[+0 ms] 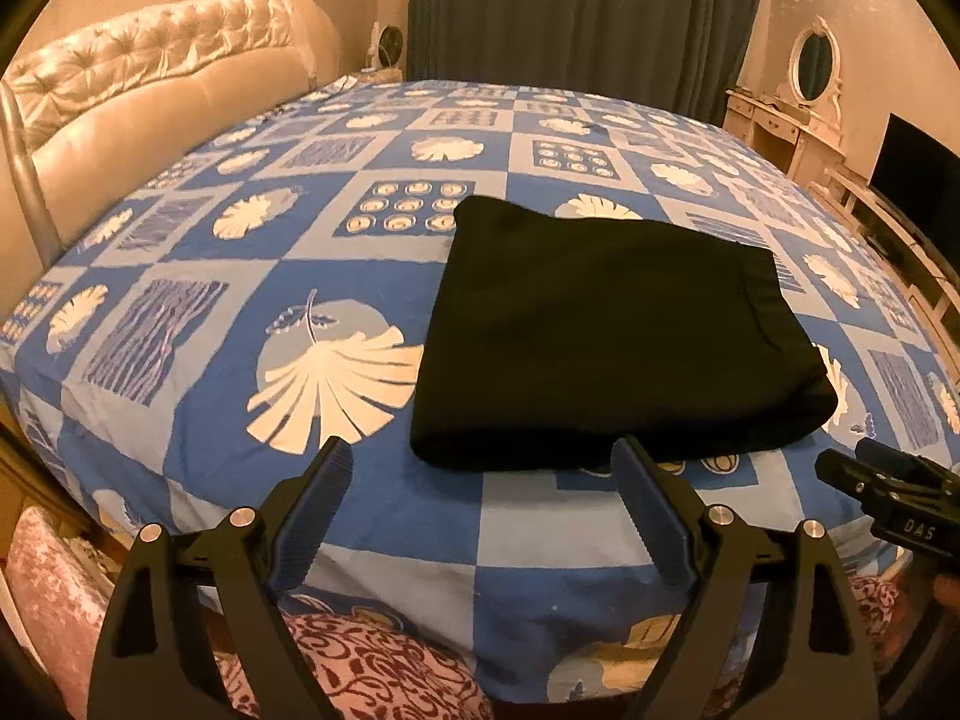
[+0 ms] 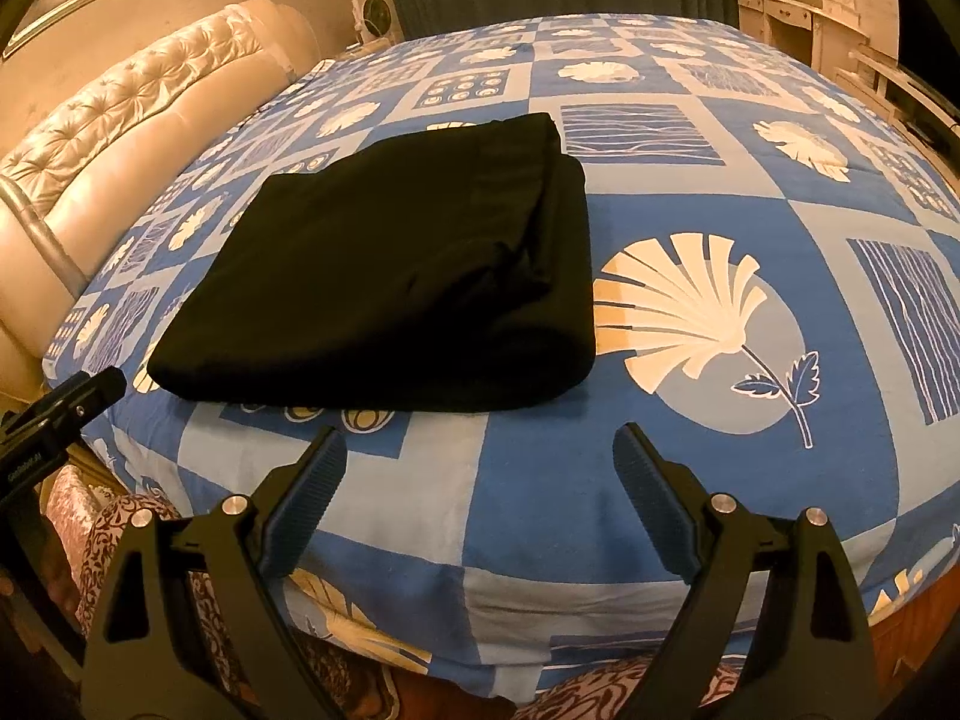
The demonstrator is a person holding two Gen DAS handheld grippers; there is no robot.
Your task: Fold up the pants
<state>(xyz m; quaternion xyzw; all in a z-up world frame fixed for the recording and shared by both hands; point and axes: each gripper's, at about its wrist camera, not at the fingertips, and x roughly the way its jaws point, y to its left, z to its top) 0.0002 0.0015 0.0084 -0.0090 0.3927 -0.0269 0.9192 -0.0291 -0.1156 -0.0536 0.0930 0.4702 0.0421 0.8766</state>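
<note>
Black pants [image 1: 612,336] lie folded into a compact rectangle on the blue patterned bedspread [image 1: 384,516], near the bed's front edge. In the right wrist view the pants [image 2: 396,276] show stacked layers along their right side. My left gripper [image 1: 483,456] is open and empty, held just in front of the pants' near edge. My right gripper [image 2: 480,444] is open and empty, in front of the pants and to their right. The right gripper also shows in the left wrist view [image 1: 888,486]. The left gripper shows at the left edge of the right wrist view [image 2: 66,402].
A tufted cream headboard [image 1: 150,96] runs along the left. Dark curtains [image 1: 576,12] hang behind the bed. A white dressing table with an oval mirror [image 1: 810,78] and a dark screen [image 1: 918,162] stand at the right. Pink patterned fabric [image 1: 372,660] lies below the bed's front edge.
</note>
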